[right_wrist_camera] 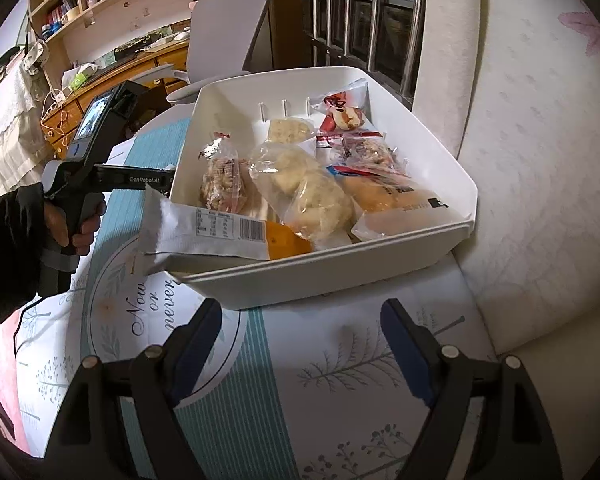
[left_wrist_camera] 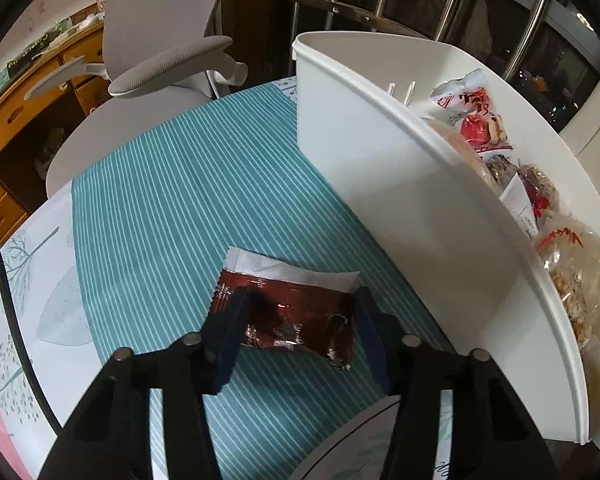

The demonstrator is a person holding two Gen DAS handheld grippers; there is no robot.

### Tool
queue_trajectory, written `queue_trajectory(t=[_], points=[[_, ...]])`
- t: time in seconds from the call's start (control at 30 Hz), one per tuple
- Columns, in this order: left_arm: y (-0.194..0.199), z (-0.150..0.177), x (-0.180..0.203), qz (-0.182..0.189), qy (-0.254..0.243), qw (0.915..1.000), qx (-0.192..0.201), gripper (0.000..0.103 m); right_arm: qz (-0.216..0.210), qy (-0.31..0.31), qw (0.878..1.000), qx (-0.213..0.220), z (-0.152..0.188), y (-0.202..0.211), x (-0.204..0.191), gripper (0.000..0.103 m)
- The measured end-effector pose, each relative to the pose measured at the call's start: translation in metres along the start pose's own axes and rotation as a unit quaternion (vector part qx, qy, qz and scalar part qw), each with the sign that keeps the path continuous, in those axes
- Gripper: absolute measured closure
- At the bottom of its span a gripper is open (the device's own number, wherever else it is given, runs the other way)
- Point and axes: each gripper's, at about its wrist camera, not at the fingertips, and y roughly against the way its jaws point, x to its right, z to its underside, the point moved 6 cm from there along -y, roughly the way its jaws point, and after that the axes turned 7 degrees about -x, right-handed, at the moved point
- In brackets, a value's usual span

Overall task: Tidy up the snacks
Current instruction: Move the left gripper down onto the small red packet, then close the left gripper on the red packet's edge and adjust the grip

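Brown foil snack packet (left_wrist_camera: 288,320) flat on striped teal tablecloth (left_wrist_camera: 172,184), just beside outer wall of white bin (left_wrist_camera: 400,208). Left gripper (left_wrist_camera: 300,300) straddles packet, jaws wide, one finger at each short end; not yet closed, contact uncertain. Stance suits pinching packet across width for lift into bin. Bin already holds several bagged snacks; white-and-orange packet (right_wrist_camera: 220,232) overhangs near rim. Right gripper (right_wrist_camera: 300,328) hovers before bin, jaws wide, empty.

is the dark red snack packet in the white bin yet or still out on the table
Out. The dark red packet lies flat on the striped tablecloth, beside the white bin, between the open left gripper fingers.
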Motion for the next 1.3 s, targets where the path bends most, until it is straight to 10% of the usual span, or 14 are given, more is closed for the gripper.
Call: queue_trajectory(t=[0.33, 0.37, 0.63, 0.97, 1.1, 1.3], points=[[0.022, 0.006, 0.008, -0.024, 0.034, 0.9989, -0.023, 0.085, -0.017, 0.008, 1.0, 0.024, -0.016, 0.019, 0.004, 0.021], [0.025, 0.008, 0.008, -0.026, 0.043, 0.9983, -0.029, 0.102, -0.02, 0.009, 0.999, 0.028, -0.018, 0.022, 0.005, 0.021], [0.079, 0.03, 0.01, -0.028, 0.106, 0.9935, -0.031, 0.1, -0.045, 0.025, 0.997, 0.064, -0.036, 0.054, 0.013, 0.021], [0.047, 0.013, -0.003, -0.046, 0.127, 0.9899, -0.043, 0.07, -0.055, 0.052, 0.995, 0.063, -0.031, 0.057, 0.028, 0.021], [0.03, 0.006, -0.01, -0.053, 0.148, 0.9867, -0.043, 0.042, -0.059, 0.066, 0.995, 0.053, -0.032, 0.047, 0.028, 0.021], [0.016, 0.0, -0.014, -0.051, 0.153, 0.9859, -0.045, 0.041, -0.065, 0.082, 0.993, 0.046, -0.039, 0.034, 0.026, 0.021]])
